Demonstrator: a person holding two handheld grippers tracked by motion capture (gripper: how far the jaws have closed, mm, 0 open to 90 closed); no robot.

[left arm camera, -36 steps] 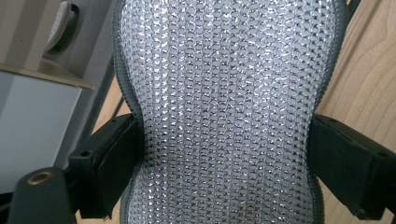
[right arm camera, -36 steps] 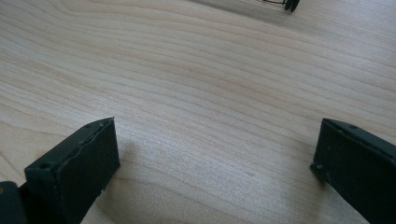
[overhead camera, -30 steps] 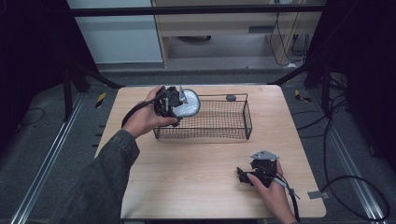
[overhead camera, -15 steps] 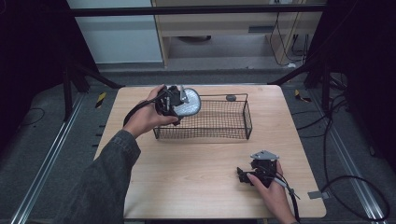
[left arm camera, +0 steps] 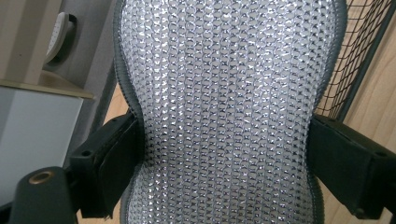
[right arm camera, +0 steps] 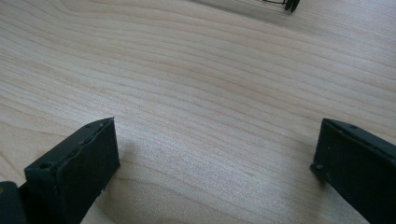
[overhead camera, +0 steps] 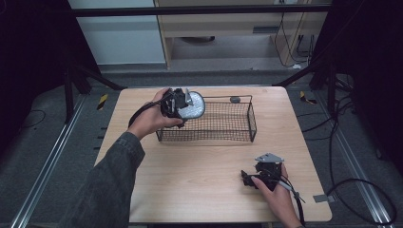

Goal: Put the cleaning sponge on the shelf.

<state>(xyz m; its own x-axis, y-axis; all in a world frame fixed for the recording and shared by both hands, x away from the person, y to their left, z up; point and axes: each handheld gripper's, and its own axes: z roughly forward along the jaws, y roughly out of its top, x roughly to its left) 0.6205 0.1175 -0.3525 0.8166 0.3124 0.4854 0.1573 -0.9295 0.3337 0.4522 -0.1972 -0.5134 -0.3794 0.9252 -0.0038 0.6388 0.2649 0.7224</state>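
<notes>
A silvery, sequin-textured pad with a grey sewn edge (overhead camera: 193,106) (left arm camera: 224,107) is held over the left end of a black wire basket (overhead camera: 237,135). My left gripper (overhead camera: 183,105) (left arm camera: 224,172) is shut on it, with the two jaws pressing on its narrow waist from either side. Near the table's front right, my right gripper (overhead camera: 244,179) (right arm camera: 215,163) rests low over bare wood, open, with nothing between its jaws.
A small dark round object (overhead camera: 235,99) lies on the table behind the basket. The wooden table (overhead camera: 190,190) has bare room in front of the basket. A corner of the basket (right arm camera: 285,3) shows at the top of the right gripper view.
</notes>
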